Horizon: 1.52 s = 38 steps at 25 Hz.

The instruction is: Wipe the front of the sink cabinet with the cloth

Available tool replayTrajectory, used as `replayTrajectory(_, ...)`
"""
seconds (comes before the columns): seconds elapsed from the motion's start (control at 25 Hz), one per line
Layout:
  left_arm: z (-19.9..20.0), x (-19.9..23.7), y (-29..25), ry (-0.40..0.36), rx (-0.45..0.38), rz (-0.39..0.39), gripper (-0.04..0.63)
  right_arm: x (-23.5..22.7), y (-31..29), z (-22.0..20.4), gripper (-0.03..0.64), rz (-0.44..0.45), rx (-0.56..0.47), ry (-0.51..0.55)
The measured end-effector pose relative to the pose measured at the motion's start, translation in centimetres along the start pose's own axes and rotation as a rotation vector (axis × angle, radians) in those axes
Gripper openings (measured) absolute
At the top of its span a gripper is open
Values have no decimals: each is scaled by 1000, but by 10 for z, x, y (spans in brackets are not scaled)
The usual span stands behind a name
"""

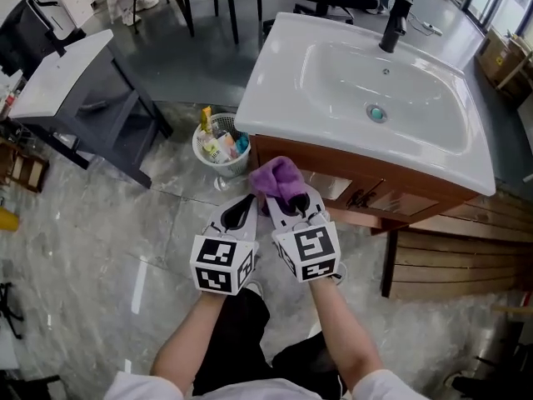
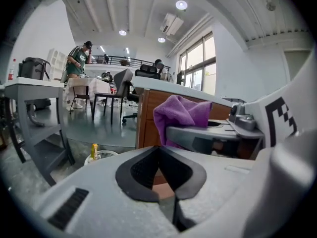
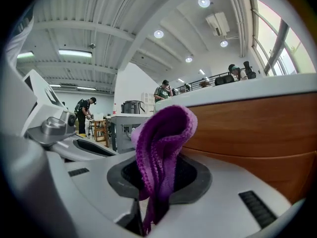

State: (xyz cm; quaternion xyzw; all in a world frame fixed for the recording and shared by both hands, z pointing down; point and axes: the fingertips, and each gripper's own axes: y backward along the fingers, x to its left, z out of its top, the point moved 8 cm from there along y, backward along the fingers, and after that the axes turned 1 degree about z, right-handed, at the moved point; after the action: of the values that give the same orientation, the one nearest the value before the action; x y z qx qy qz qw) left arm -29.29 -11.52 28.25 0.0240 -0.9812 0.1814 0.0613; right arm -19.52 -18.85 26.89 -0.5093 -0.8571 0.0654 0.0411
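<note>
A person's right hand-held gripper (image 1: 289,200) clamps a bunched purple cloth (image 1: 279,177) at the left end of the sink cabinet front (image 1: 416,192), just under the white sink (image 1: 271,102). Contact cannot be confirmed, and by the look of it nearly all the wooden panel awaits wiping. The left hand-held gripper (image 1: 242,210), jaws closed on nothing, hovers alongside, with both forearms stretched forward, side by side.

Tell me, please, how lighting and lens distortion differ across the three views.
Head view: even, sharp light, with soft sheen on the sink and pale streaks on the floor. Left gripper view: fisheye, black corners, window washed out. Right gripper view: fisheye bows the cabinet front; ceiling lamps flare; the cloth looms large.
</note>
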Motion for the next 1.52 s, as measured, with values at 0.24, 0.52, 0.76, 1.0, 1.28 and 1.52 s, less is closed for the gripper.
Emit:
replayTrajectory(0.24, -36, 10, -13, 13, -52, 51, 6, 2, -30, -28, 87, 64, -77, 92)
replayTrajectory(0.52, -68, 14, -24, -6, -81, 58, 6, 1, -49, -47, 87, 82, -146, 126)
replayTrajectory(0.76, -75, 9, -29, -21, -107, 61, 6, -4, -47, -47, 87, 88, -195, 124)
replayTrajectory(1.0, -83, -6, -39, -37, -132, 37, 6, -15, -32, -51, 87, 105, -199, 115)
replayTrajectory(1.28, -85, -34, -48, -45, -150, 4, 6, -37, -1, -57, 87, 76, -217, 99)
replayTrajectory(1.52, -84, -59, -55, -52, -173, -18, 6, -58, 27, -59, 87, 47, -234, 86)
